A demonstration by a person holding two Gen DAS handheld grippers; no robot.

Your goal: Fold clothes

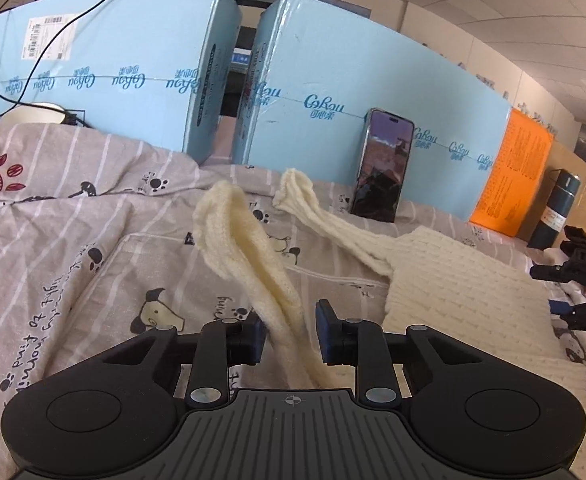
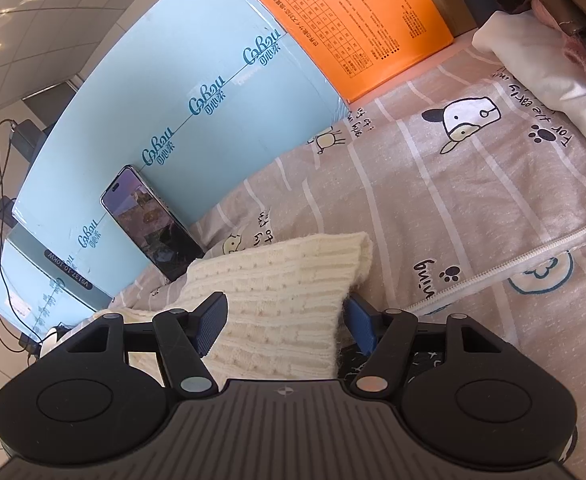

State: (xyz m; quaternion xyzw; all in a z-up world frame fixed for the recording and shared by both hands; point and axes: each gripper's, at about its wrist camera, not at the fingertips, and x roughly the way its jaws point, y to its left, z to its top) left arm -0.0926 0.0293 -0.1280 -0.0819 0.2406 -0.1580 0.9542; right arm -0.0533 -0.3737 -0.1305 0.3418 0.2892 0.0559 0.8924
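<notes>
A cream knit sweater lies on the patterned bed sheet. One sleeve rises off the sheet and hangs between my left gripper's fingers, which stand apart around it. The other sleeve lies flat toward the phone. My right gripper is open, its fingers either side of the sweater's body, not closed on it. The right gripper also shows at the left wrist view's right edge.
Light blue cartons and an orange box line the far side. A phone leans on a carton. A dark bottle stands at the right. White cloth and dark garments are piled in the right wrist view.
</notes>
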